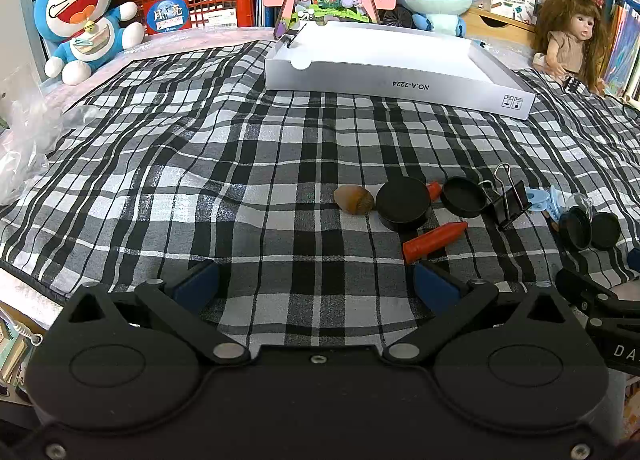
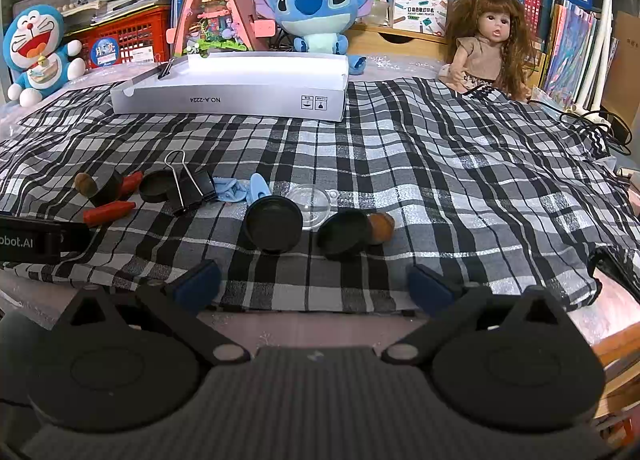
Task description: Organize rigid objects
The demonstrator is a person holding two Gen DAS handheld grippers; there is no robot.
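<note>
A shallow white box (image 1: pixel 400 72), open at the top and printed "NO.A-2224" on its near wall, sits at the far side of a black-and-white plaid cloth (image 1: pixel 200 180); a dark clip (image 2: pixel 166 69) grips its left rim, and what shows of its interior looks bare, though the floor is mostly hidden by the near wall. The small rigid items lie in a loose row on the cloth, well apart from the box: an acorn (image 1: pixel 354 199), a black round lid (image 1: pixel 403 203), two orange crayons, one (image 1: pixel 434 241) just in front of that lid, a second upturned black cap (image 1: pixel 464 196), a black binder clip (image 1: pixel 508 200) and pale blue clips (image 2: pixel 230 189). Farther right, a clear plastic dome (image 2: pixel 314 202) rests between a black cap (image 2: pixel 274 224) and another cap (image 2: pixel 346 234) that touches a brown nut (image 2: pixel 380 227). The left gripper (image 1: pixel 316 284) and right gripper (image 2: pixel 314 284) both hover low with fingers spread wide, holding nothing.
</note>
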